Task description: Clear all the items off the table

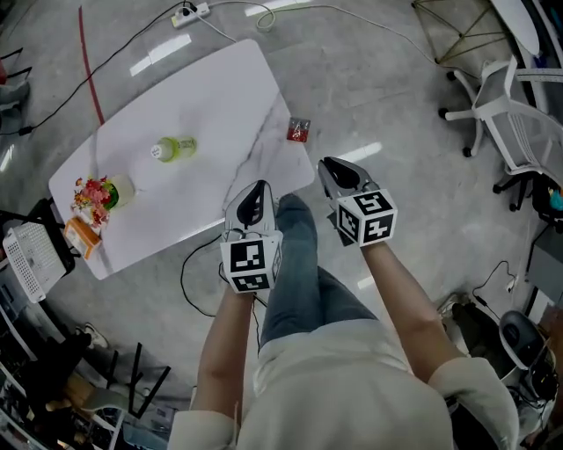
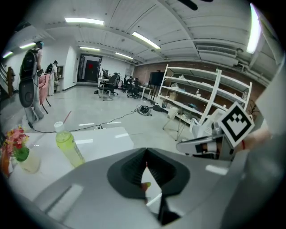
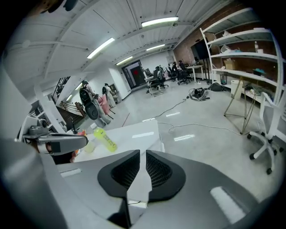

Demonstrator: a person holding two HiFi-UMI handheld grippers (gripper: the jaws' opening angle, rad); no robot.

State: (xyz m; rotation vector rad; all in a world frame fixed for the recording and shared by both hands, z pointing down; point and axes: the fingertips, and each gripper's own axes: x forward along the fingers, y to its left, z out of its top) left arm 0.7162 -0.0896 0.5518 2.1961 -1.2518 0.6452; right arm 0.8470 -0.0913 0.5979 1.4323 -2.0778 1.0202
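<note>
On the white table (image 1: 211, 97) lie a yellow-green bottle (image 1: 173, 148) on its side, a small bunch of flowers (image 1: 95, 192), a pale cup (image 1: 123, 189) and an orange item (image 1: 81, 235) at the left end. My left gripper (image 1: 255, 189) hovers over the table's near edge, jaws shut and empty. My right gripper (image 1: 339, 167) hangs beside the table's near right corner, jaws a narrow slit apart, nothing between them. The left gripper view shows its jaws (image 2: 146, 154) touching, the bottle (image 2: 69, 145) and flowers (image 2: 15, 138) ahead. The right gripper view shows its gripper (image 3: 140, 156) and the bottle (image 3: 105, 139).
A red packet (image 1: 298, 130) lies on the floor past the table's right corner. A white office chair (image 1: 506, 114) stands at the right, a power strip (image 1: 189, 12) and cables beyond the table, a white perforated box (image 1: 31, 255) at its left end. The person's leg (image 1: 299, 264) stands between the grippers.
</note>
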